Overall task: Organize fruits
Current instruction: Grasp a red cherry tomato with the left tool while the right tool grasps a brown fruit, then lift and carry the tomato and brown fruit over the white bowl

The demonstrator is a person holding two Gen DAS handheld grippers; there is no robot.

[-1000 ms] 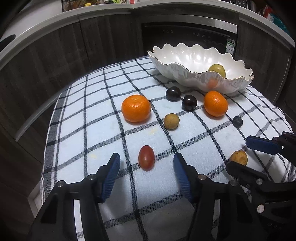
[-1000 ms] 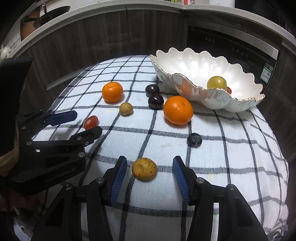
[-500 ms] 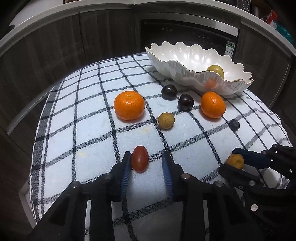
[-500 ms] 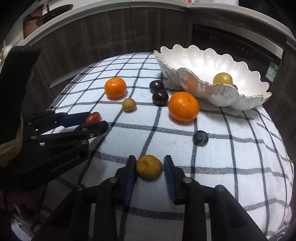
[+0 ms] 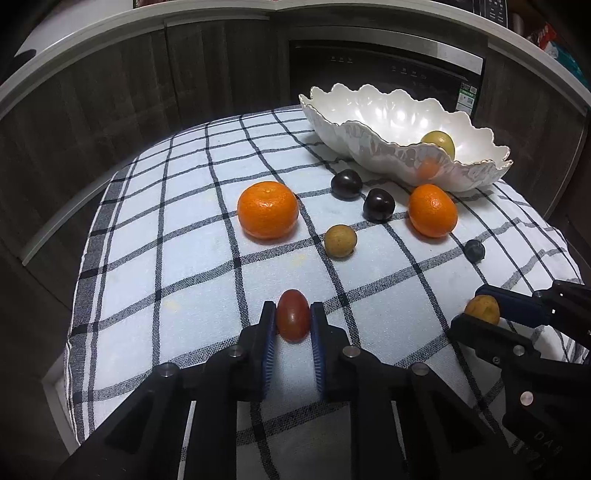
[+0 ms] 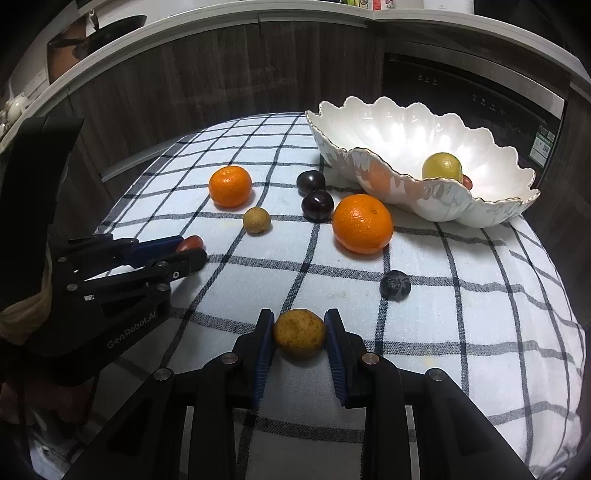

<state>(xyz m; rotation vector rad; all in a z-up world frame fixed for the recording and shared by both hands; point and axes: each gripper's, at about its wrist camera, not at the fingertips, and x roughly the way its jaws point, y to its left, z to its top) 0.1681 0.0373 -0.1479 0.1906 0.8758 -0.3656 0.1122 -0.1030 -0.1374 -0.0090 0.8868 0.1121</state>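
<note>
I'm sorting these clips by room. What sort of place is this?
Most likely a home kitchen: dark wood cabinets under a pale countertop, a built-in appliance, and a pan on the counter.

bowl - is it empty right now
No, the bowl holds a yellow-green fruit, with a small red one beside it.

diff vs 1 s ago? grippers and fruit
Both grippers closed on fruit. The left gripper, jaws wide apart before, now pinches the red tomato. The right gripper, also open before, now clamps the small yellow-brown fruit. Both fruits still sit on the checked cloth, not lifted. The two oranges, dark plums, blueberry and white bowl with its fruit have not moved.
</note>
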